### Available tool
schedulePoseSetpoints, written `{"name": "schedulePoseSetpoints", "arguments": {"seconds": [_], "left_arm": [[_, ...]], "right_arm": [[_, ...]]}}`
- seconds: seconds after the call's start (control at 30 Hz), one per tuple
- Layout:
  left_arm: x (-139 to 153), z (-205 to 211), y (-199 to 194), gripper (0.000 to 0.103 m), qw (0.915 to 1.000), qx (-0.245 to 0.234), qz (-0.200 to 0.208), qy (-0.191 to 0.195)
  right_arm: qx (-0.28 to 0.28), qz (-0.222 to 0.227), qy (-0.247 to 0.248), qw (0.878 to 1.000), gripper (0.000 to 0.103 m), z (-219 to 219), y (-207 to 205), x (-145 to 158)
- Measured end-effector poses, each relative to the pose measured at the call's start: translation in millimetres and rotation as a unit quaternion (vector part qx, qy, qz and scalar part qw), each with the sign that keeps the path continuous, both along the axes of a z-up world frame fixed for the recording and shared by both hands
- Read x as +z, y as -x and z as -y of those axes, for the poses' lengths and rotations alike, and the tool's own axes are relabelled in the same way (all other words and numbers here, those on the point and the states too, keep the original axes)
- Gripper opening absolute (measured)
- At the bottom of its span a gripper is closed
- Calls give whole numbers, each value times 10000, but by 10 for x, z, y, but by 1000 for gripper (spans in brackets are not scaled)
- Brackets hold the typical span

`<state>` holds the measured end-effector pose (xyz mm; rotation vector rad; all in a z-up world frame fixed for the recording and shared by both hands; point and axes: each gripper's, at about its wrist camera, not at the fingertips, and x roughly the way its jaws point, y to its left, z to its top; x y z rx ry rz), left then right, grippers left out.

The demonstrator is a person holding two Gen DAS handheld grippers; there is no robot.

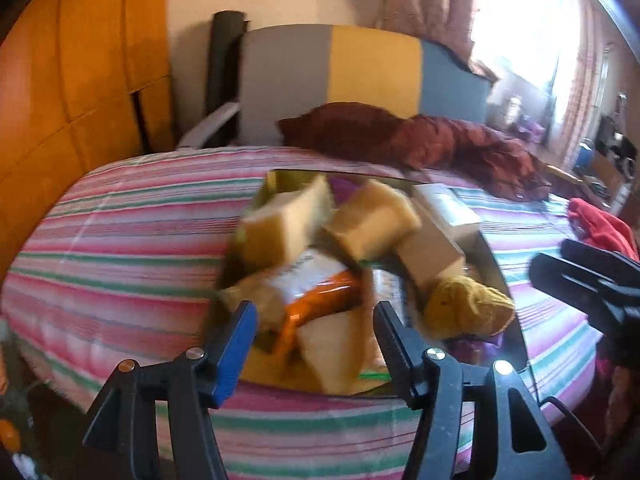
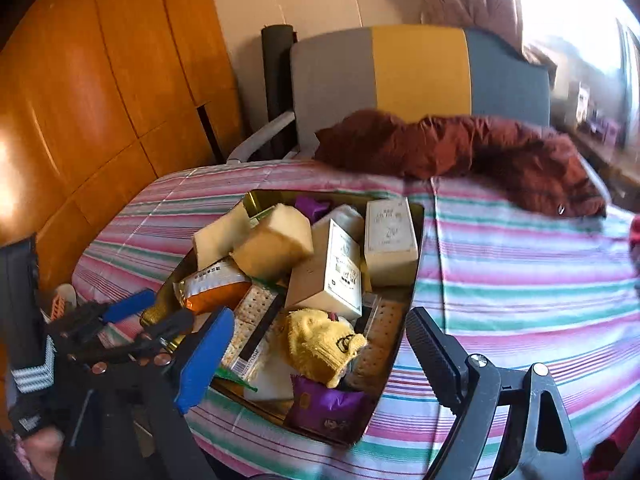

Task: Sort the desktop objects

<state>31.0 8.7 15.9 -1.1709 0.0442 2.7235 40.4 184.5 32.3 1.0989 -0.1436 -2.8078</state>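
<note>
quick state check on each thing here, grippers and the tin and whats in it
left gripper: open, nothing between its fingers
right gripper: open, holding nothing
gold tin: lidless, heaped full, on the striped cover
yellow knit toy: lying on top of the pile
white carton: tilted, leaning on other boxes
purple packet: at the near corner of the tin

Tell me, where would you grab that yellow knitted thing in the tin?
Take the yellow knitted thing by its raised upper bulge, coming from above. It lies on top of the pile in the tin, soft and uncovered, so open fingers could probably pinch it there.
</note>
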Motion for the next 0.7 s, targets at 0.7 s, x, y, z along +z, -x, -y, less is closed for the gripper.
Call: {"name": "schedulePoseSetpoints", "arguments": {"seconds": [0.7], "left_arm": [[155, 200, -76, 60, 9960, 747, 424, 255]], "right_arm": [[-402, 260, -342, 9983, 102, 403, 15, -39]]}}
